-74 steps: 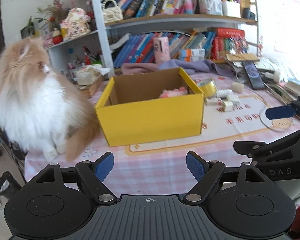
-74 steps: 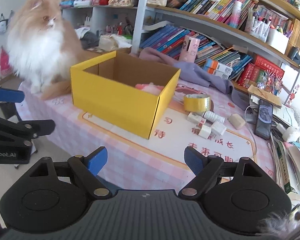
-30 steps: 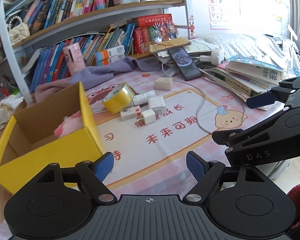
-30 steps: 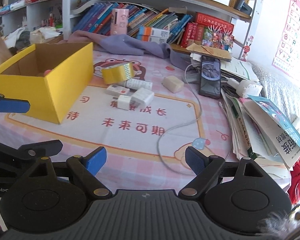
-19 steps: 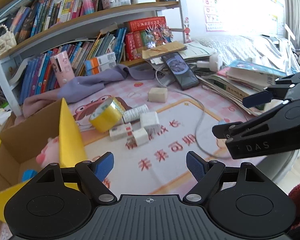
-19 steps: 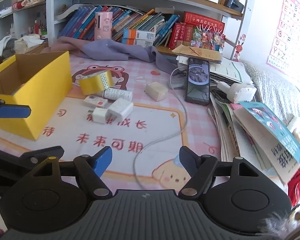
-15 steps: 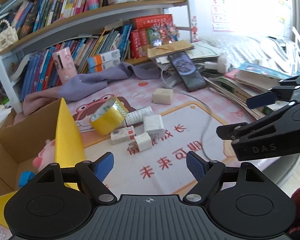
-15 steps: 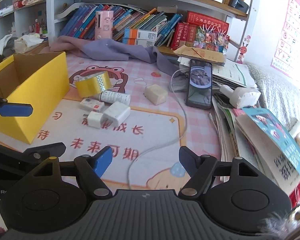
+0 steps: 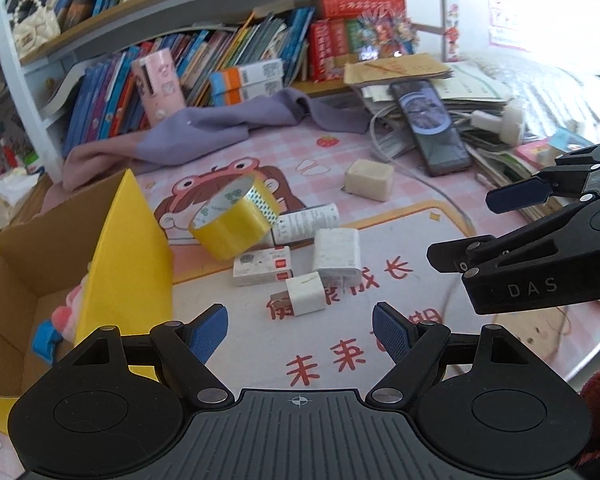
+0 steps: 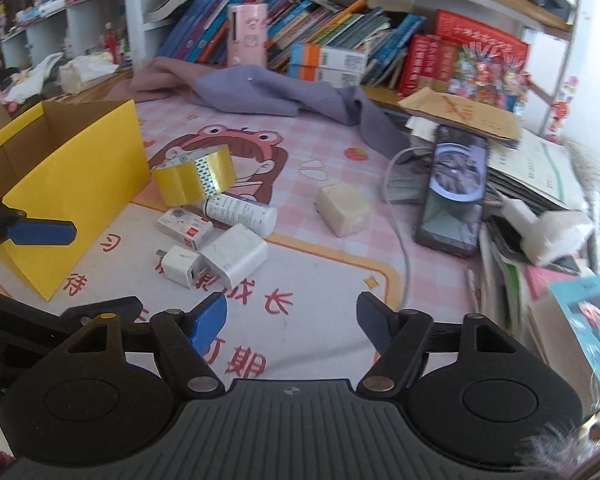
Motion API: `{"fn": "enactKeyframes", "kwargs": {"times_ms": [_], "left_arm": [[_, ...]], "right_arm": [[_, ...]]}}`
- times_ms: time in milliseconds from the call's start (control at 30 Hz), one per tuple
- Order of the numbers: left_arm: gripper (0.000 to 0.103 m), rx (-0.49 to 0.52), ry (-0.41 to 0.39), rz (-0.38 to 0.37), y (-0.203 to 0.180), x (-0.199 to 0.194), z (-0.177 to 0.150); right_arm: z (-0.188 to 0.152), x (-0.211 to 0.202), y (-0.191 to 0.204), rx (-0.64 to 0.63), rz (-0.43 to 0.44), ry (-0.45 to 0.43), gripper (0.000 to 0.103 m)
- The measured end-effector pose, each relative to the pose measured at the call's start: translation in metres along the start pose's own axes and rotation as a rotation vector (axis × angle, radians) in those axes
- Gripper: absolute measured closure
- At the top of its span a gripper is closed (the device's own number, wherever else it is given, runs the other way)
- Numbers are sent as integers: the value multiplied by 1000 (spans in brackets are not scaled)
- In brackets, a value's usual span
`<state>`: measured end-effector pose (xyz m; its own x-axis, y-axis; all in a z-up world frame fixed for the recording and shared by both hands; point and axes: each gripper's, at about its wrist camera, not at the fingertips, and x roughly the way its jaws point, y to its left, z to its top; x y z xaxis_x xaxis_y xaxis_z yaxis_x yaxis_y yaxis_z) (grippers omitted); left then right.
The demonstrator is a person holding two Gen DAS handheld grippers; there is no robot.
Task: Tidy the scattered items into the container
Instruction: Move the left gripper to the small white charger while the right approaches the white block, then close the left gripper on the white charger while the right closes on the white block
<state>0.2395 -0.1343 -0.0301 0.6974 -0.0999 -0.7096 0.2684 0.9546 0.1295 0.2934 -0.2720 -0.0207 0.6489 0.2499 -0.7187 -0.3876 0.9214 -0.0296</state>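
Two tools over the desk (image 10: 332, 148): left tool (image 9: 299, 328) wide apart, empty; right tool (image 10: 290, 320) has just been narrowing, nothing between its jaws. Yellow tape roll (image 10: 194, 176), tube (image 10: 240, 214) and white chargers (image 10: 234, 254) lie clustered beside the yellow box (image 10: 76, 184).

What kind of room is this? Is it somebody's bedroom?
Probably a child's room or study corner at home. Shelves packed with colourful books stand behind a table with a pink cartoon mat, and an alphabet-style poster hangs on the wall. No bed is clearly in view.
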Motion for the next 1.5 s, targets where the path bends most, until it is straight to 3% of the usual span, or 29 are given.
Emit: {"fn": "enactKeyframes", "kwargs": {"times_ms": [300,533,700,1167,1500], "left_arm": [[26,-82,55,68,0,21,10],[39,-111,105,92,0,45,16],[42,-118,127,101,-1,60,20],[57,-75,157,89,3,88,26],[57,-77,191,98,11,100,21]], "right_arm": [[16,31,-14,-43,121,27,51],[26,52,-12,-81,218,49,53],[34,67,-14,-73,259,71,53],[52,110,-11,-80,367,198,39],[55,127,-3,-123,369,234,37]]}}
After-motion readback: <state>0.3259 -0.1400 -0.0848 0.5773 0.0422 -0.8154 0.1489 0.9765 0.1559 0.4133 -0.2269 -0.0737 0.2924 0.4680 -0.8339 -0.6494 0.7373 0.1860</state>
